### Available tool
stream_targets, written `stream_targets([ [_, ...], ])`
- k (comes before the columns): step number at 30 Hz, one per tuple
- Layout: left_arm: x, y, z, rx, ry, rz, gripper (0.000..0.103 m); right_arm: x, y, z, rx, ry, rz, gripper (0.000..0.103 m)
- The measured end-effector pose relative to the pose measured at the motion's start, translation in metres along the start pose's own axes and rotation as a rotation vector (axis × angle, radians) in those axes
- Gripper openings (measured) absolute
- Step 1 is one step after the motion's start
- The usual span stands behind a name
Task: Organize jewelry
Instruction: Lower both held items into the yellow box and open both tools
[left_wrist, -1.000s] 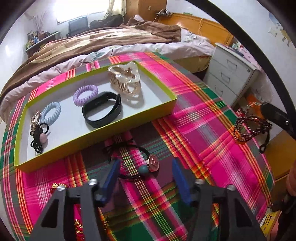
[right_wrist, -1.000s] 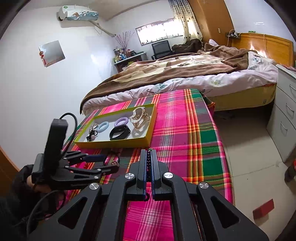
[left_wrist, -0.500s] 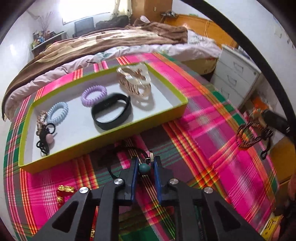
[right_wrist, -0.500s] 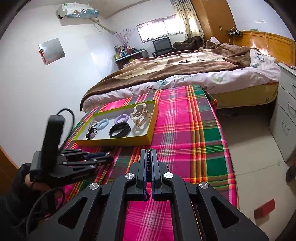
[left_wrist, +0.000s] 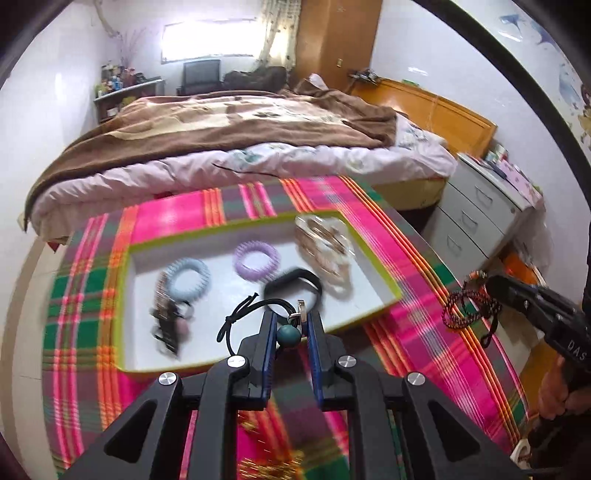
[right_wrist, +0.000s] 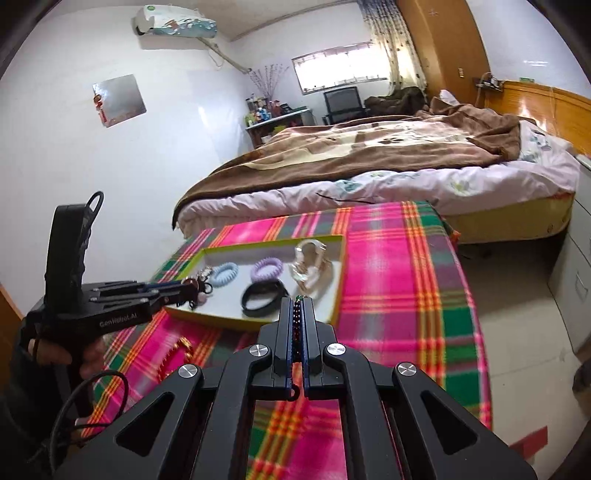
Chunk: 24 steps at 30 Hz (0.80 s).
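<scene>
My left gripper (left_wrist: 290, 334) is shut on a black hair tie with a teal bead (left_wrist: 289, 334) and a metal charm, held in the air over the front of the yellow-rimmed tray (left_wrist: 384, 282). The tray holds a blue coil tie (left_wrist: 186, 278), a purple coil tie (left_wrist: 256, 261), a black band (left_wrist: 293, 288), a clear hair claw (left_wrist: 325, 245) and a dark clip cluster (left_wrist: 168, 319). My right gripper (right_wrist: 297, 317) is shut on a beaded bracelet (left_wrist: 467, 306), which hangs at the right of the left wrist view. The tray (right_wrist: 338, 258) lies ahead of it.
The table wears a pink and green plaid cloth (left_wrist: 424, 332). A gold chain (right_wrist: 177, 350) lies on the cloth near the tray's front. A bed (left_wrist: 221, 129) stands behind the table, and white drawers (left_wrist: 480, 218) stand at the right.
My left gripper shut on the black hair tie on the cloth, then lifted it forward over the tray. My right gripper stayed shut on the bracelet and moved nearer the tray.
</scene>
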<state>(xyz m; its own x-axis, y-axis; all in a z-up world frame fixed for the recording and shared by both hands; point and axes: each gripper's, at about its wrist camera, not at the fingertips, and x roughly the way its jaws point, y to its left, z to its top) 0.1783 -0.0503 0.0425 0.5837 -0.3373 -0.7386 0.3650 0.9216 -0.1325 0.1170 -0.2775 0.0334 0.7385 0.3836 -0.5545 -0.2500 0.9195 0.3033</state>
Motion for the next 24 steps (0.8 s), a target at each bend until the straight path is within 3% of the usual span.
stream_targets([
  [6,0.008,0.029,0.020,-0.024,-0.005,0.027,0.017,0.036,0.008,0.013,-0.007,0.027,0.012,0.003],
  [11,0.025,0.044,0.031,-0.053,0.011,-0.010,0.017,0.071,0.008,0.019,0.007,0.076,0.026,0.003],
  [24,0.069,0.048,0.034,-0.041,0.060,-0.006,0.017,0.101,0.006,0.018,0.026,0.116,0.045,0.003],
])
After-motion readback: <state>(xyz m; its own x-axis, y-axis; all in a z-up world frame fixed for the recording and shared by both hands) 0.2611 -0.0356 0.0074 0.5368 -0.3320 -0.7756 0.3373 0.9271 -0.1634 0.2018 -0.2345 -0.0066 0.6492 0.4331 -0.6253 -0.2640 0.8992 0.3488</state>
